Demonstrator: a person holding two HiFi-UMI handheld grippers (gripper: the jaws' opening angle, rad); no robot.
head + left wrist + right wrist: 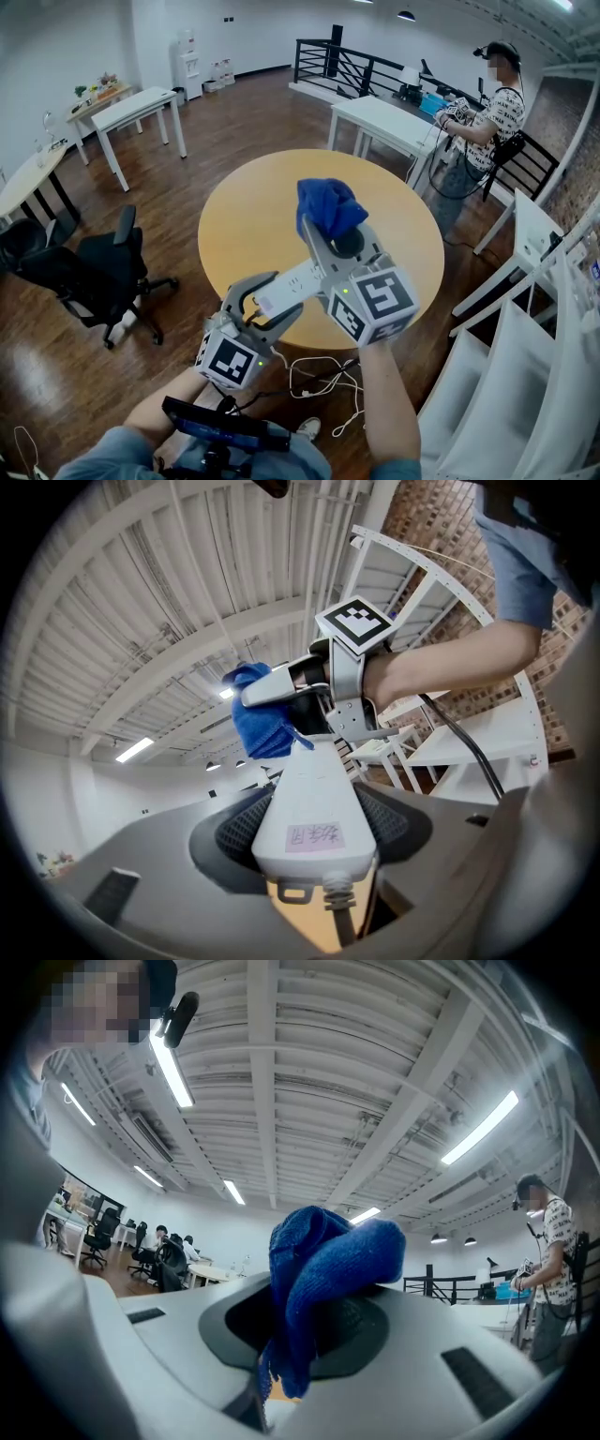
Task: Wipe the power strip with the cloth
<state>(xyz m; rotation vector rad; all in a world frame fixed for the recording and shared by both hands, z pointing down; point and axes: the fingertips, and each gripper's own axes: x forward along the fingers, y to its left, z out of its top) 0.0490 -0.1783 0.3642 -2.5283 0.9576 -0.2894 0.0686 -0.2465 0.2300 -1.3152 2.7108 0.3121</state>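
The left gripper point(270, 305) was at the lower left of the head view, raised off the round wooden counter point(239, 211) near its front edge. Its fingers point(394, 825) were clamped on the cord end of the white power strip point(314, 803), one dark ribbed pad on each long side. A small pink label faced the camera just above the point where the cord point(342, 907) left the casing. The strip ran away from those fingers, up and to the right in the head view, and was carried in the air, not resting on the counter. At its far end was the right gripper point(330, 234), its marker cube turned toward the head camera and a bare forearm behind it. Its fingers were clenched on the blue cloth point(323, 1269). The cloth was bunched between the pads, with a rounded fold bulging out above them and a loose corner hanging below. In the left gripper view the cloth covered the far tip of the strip and seemed to lie against it, though actual contact could not be made out. A loose white cable point(328, 380) lay on the wooden floor beneath the counter's near edge. A black office chair point(103, 267) stood to the left, and a person point(487, 112) stood at a white desk in the far right corner.
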